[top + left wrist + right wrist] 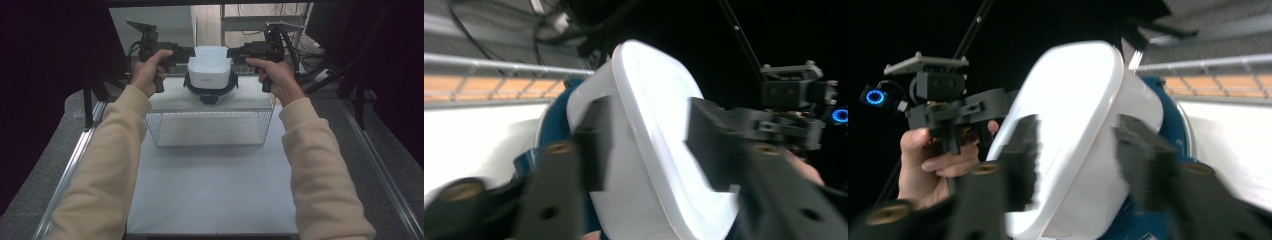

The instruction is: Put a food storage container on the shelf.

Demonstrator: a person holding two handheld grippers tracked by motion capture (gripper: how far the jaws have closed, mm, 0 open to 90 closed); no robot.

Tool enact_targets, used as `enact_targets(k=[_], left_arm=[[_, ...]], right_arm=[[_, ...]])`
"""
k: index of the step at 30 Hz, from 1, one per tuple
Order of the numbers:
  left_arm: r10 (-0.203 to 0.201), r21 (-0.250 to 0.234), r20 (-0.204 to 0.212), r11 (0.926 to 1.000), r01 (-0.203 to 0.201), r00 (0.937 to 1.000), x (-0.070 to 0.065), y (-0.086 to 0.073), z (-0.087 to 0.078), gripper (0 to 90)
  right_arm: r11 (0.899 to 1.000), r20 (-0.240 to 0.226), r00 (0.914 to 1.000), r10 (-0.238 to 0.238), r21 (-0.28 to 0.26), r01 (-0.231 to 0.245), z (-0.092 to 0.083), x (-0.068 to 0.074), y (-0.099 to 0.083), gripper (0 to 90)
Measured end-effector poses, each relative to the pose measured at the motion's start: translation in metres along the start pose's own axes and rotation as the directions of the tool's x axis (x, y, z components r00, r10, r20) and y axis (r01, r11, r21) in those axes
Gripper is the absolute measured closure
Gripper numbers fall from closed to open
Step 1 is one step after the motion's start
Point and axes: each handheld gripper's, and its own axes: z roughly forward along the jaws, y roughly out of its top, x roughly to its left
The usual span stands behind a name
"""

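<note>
Two hand-held grippers flank a white appliance on top of a wire basket.

The left hand-held gripper (192,52) has its jaws released, straddling the white housing (209,66) without pressing; the housing sits on a dark blue base (210,94) atop the wire basket (210,129), grey lettering on its front too small to read. The right hand-held gripper (231,52) is likewise released. Open bench (210,195) lies in front.

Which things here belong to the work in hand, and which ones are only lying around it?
Part of the work:
- white container, standing on a blue base
- left hand-held gripper, open at one side of the container
- right hand-held gripper, open at its other side

Only lying about:
- wire basket
- white table surface
- cables behind the table
</note>
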Motion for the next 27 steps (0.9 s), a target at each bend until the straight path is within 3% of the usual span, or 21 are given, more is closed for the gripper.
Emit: enact_targets(k=[4, 7, 9, 14, 16, 18, 21, 24, 26, 27], left_arm=[[0.085, -0.050, -0.046, 0.9949, -0.088, 0.9953, -0.010, -0.007, -0.018, 33.5], [0.136, -0.064, -0.045, 0.9883, -0.139, 0.9897, -0.016, -0.018, -0.032, 30.6], [0.178, -0.073, -0.070, 0.9804, -0.183, 0.9816, -0.020, -0.032, -0.043, 29.2], [0.237, -0.059, -0.082, 0.9684, -0.242, 0.9680, -0.025, -0.067, -0.061, 27.7], [0.274, -0.051, -0.104, 0.9584, -0.281, 0.9560, -0.027, -0.083, -0.067, 27.5], [0.309, -0.040, -0.123, 0.9478, -0.316, 0.9429, -0.026, -0.099, -0.072, 27.1], [0.341, -0.034, -0.141, 0.9365, -0.349, 0.9294, -0.017, -0.122, -0.080, 26.5], [0.350, -0.012, -0.148, 0.9347, -0.355, 0.9251, 0.001, -0.153, -0.084, 25.5], [0.354, 0.006, -0.162, 0.9338, -0.358, 0.9212, 0.009, -0.168, -0.083, 25.4], [0.349, 0.019, -0.160, 0.9364, -0.350, 0.9234, 0.019, -0.183, -0.083, 25.2]], right_arm=[[0.991, 0.049, 0.9913, -0.122, -0.046, 0.125, -0.014, 0.010, -0.007, 36.4], [0.983, 0.036, 0.9837, -0.176, -0.052, 0.178, -0.025, 0.014, -0.017, 33.7], [0.972, 0.045, 0.9730, -0.226, -0.057, 0.229, -0.035, 0.017, -0.029, 31.9], [0.941, 0.113, 0.9380, -0.328, -0.053, 0.335, -0.056, 0.022, -0.061, 26.3], [0.935, 0.119, 0.9318, -0.343, -0.051, 0.351, -0.062, 0.022, -0.071, 25.4], [0.923, 0.138, 0.9173, -0.374, -0.046, 0.383, -0.069, 0.022, -0.084, 24.6], [0.897, 0.182, 0.8837, -0.431, -0.015, 0.441, -0.077, 0.020, -0.104, 23.6], [0.865, 0.183, 0.8500, -0.494, 0.005, 0.502, -0.084, 0.011, -0.130, 22.0], [0.855, 0.179, 0.8404, -0.512, 0.015, 0.518, -0.087, 0.003, -0.148, 21.2], [0.854, 0.180, 0.8381, -0.515, 0.020, 0.520, -0.087, 0.000, -0.154, 21.2]])
